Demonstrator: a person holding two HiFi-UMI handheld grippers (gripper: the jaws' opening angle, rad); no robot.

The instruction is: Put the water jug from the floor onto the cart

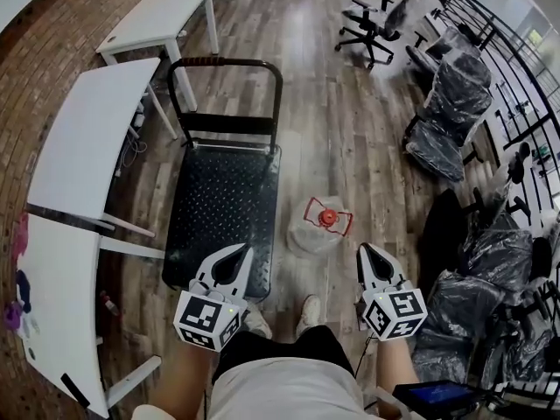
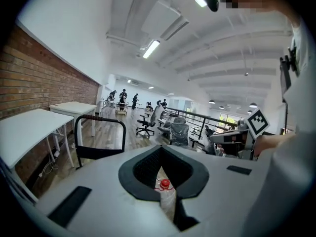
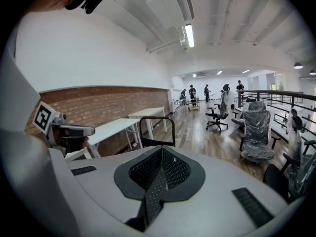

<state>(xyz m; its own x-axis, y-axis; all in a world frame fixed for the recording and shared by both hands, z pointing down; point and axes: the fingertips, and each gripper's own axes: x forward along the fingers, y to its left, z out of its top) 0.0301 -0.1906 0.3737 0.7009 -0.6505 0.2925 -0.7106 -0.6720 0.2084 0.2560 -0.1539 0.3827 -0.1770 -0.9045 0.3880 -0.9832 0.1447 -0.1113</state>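
White tables (image 1: pixel 96 138) lined along the brick wall (image 1: pixel 52 42) at left, with a wood plank floor (image 1: pixel 332 103) throughout. Black office chairs (image 1: pixel 372 24) stand far off at right. Plastic-wrapped chairs (image 1: pixel 455 103) sit beside a black railing (image 1: pixel 507 51). People (image 2: pixel 122 97) stand far down the room.

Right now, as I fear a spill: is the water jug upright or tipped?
Upright: the water jug stands on the floor beside the cart, red cap pointing up.

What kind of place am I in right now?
Probably an open-plan office loft still being set up: white desks along a brick wall, office chairs wrapped in plastic beside a railing, and a platform cart on the wood floor.
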